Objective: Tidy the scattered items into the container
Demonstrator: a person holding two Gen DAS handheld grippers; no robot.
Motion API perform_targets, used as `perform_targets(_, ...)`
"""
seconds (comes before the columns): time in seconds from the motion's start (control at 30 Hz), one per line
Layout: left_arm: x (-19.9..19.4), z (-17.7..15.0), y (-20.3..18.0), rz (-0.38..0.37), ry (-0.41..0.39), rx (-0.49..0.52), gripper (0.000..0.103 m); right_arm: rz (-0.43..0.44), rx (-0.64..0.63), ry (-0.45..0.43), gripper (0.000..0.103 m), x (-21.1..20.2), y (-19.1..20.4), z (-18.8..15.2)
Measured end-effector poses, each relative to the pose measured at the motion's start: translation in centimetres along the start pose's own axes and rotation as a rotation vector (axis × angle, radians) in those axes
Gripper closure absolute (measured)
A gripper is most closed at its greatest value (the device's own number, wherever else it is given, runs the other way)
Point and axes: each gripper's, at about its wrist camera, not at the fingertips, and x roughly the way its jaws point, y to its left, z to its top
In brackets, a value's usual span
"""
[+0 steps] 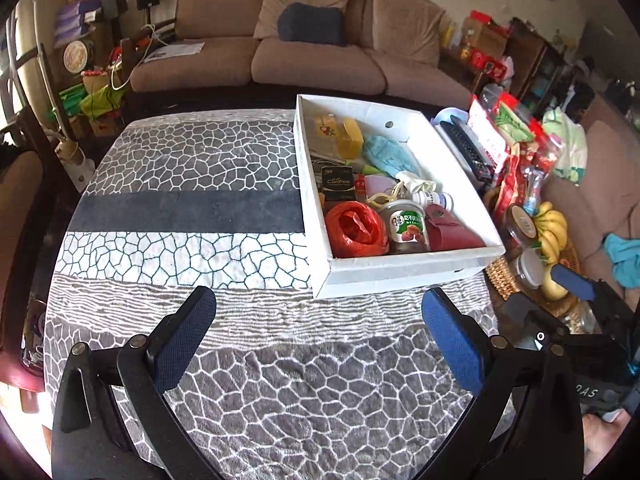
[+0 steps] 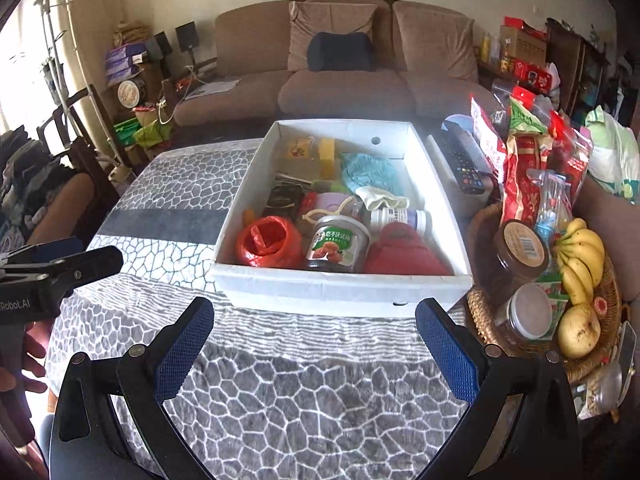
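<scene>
1. Both grippers are wide apart with nothing in them. The left gripper and right gripper hover low over the patterned cloth on the bench.
2. The white box sits straight ahead of the right one and ahead-right of the left, long axis running away from them.
3. Red twine roll, jar and the rest already sit inside, so it looks basically done to me.

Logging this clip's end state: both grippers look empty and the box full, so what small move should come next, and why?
Probably just draw both grippers back and stop. The left gripper and right gripper are open with nothing between their fingers, the white box already holds the jar, red bag and the rest, and no loose item shows on the patterned cloth beside it.
</scene>
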Motion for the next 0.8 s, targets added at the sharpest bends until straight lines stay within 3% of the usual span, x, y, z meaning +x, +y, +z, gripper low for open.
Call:
perform_targets(0.3,0.7,-4.6,-1.8,0.058,-0.048,0.018,0.0,-0.04,0.002,-0.03,0.0,-0.9,-0.2,-2.9)
perform_targets(0.6,7.7,-8.5,-3.4,0.104,-0.047,-0.037,0.0,-0.055,0.03,-0.008,0.0,3.9,-4.0,-7.0)
perform_targets(0.8,12.7,-11.1,-5.2,0.146,-0.03,0.025,0.0,-0.081,0.04,-0.018,0.0,7.4,-6.6,-9.5)
